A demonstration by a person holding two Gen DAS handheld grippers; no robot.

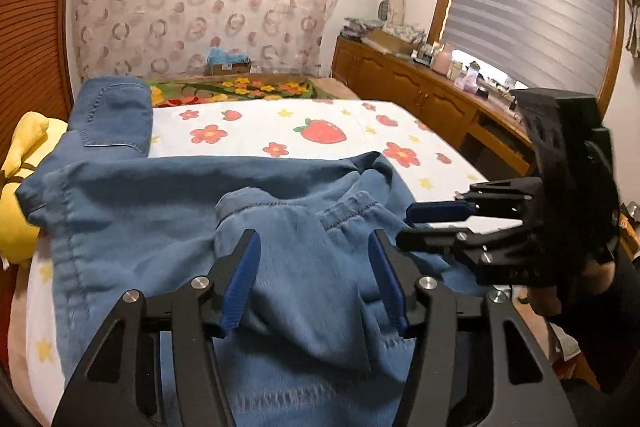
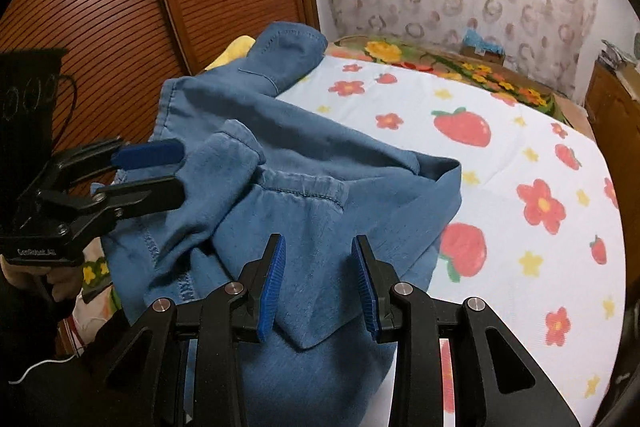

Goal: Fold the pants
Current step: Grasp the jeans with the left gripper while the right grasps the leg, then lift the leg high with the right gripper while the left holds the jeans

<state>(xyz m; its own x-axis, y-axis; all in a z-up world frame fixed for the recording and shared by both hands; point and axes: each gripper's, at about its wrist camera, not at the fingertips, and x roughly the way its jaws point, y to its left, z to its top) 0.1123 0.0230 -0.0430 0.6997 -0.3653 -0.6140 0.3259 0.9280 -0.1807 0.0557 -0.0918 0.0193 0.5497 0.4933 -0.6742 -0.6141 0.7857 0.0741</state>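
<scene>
A: Lying rumpled on the bed (image 2: 520,155), the pants (image 1: 168,203) are bunched toward the near left side, one part flopped over a yellow pillow (image 1: 24,187) at the left edge.

B: And the grippers?

A: Left gripper (image 1: 314,283) has its jaws apart, a raised fold of denim between the pads, can't tell if they pinch it. Right gripper (image 2: 318,283) is also parted over the cloth, gripping nothing. Far right there's a wooden cabinet (image 1: 404,83).
</scene>
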